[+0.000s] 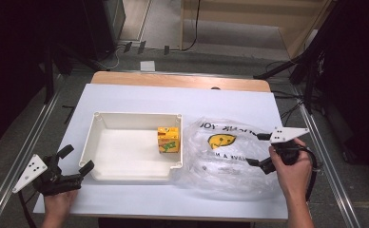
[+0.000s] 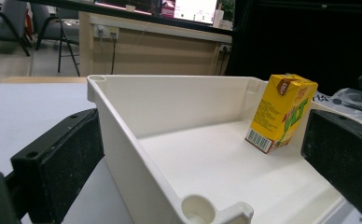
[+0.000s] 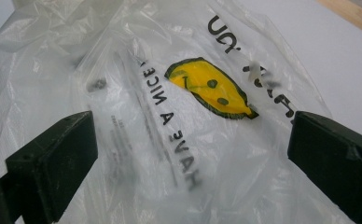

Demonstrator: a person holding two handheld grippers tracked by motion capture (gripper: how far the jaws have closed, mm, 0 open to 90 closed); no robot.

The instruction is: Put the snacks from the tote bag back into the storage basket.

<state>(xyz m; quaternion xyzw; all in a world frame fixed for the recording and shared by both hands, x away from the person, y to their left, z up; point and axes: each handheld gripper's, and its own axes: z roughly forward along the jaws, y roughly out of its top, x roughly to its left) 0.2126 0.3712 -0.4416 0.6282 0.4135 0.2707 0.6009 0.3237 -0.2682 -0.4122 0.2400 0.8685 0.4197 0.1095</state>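
Juice carton point(image 1: 169, 139) is seen upright inside the tray point(image 1: 125, 116), ungrasped. Beside the tray, the plastic bag point(image 1: 225, 152) is faced by the right gripper point(image 1: 260, 149), jaws apart; the left gripper point(image 1: 76, 159), jaws apart, is held at the tray's near corner, so packing appears not yet begun.

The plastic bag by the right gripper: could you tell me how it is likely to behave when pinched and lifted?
The plastic bag looks thin and crumpled, so it will probably flop and sag. Its glossy film may slip between the right gripper's open jaws. It seems very light.

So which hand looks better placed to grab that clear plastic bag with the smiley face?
Right. The right gripper hovers open at the clear smiley-face plastic bag; the left gripper sits open by the white plastic tray's far corner.
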